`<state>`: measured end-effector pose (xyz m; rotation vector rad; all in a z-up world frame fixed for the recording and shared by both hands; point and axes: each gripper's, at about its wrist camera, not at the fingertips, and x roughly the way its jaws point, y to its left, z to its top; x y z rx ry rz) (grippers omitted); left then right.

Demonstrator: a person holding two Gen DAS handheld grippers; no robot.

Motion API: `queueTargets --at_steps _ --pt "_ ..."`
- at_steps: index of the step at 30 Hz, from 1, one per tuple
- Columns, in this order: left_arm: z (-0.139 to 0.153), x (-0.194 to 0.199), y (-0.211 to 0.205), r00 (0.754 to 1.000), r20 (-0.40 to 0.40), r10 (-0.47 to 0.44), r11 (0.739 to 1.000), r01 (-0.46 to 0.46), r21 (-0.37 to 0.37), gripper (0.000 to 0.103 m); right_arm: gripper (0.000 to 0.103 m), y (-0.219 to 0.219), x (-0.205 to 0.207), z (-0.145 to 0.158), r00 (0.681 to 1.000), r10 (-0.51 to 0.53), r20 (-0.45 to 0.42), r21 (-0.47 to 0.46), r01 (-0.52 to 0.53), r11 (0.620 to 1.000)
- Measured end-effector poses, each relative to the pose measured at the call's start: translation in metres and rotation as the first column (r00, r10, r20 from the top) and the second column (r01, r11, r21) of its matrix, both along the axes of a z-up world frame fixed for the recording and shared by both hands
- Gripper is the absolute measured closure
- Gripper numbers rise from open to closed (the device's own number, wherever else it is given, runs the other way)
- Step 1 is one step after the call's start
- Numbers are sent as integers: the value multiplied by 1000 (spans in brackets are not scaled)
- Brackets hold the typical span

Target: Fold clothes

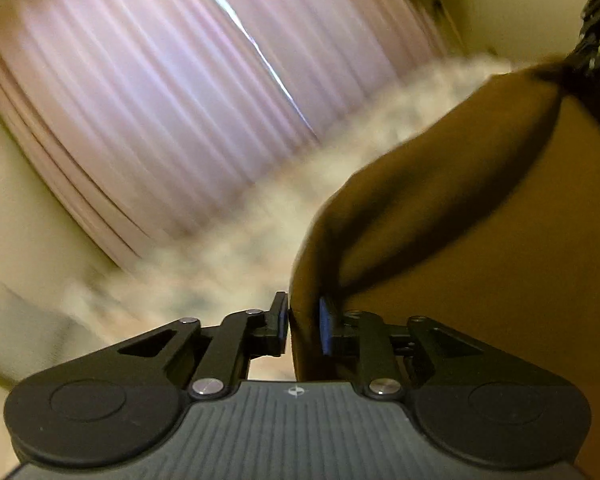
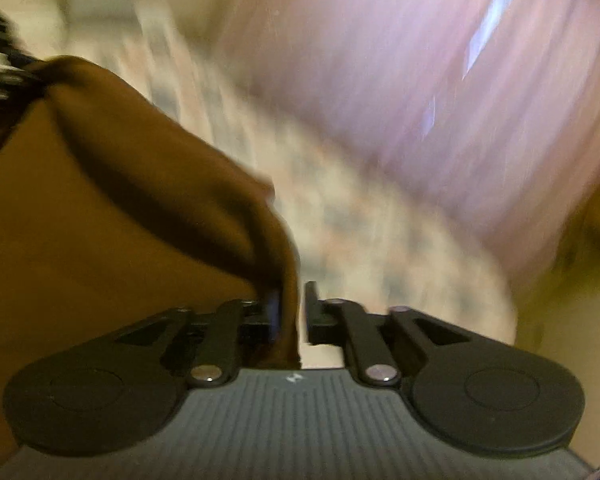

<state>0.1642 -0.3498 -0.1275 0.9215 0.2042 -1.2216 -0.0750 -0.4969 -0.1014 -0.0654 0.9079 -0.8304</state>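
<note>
The left gripper was pinching one edge of the brown garment, and the right gripper was pinching another edge of it, so the cloth hung stretched in the air between the two tools. Behind it I saw a pink curtain and a pale patterned surface, both blurred. I could see no container.
</note>
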Motion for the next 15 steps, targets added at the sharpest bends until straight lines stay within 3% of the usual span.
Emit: queueTargets --at_steps 3,5,6,9,11,12,15 --pt "-75 28 -22 996 -82 38 992 -28 124 72 77 -40 19 -84 989 -139 -58 154 146 977" --pt "-108 42 -8 988 -141 67 982 -40 187 68 50 -29 11 -113 984 -178 3 206 174 963" --pt "-120 51 5 977 -191 92 973 -48 225 67 46 -21 4 -123 981 -191 18 232 182 955" --pt "-146 75 48 948 -279 153 948 -61 314 64 45 21 -27 -160 977 -210 -26 289 208 934" --pt "-158 84 64 929 -314 198 931 -78 357 48 45 42 -51 -177 971 -226 -84 289 241 927" --pt "-166 86 72 918 -328 221 922 -87 377 45 45 45 -62 -184 965 -241 -103 291 261 920" --pt "-180 87 100 894 -323 310 885 -147 442 44 41 49 -101 -196 942 -316 -117 325 337 884"
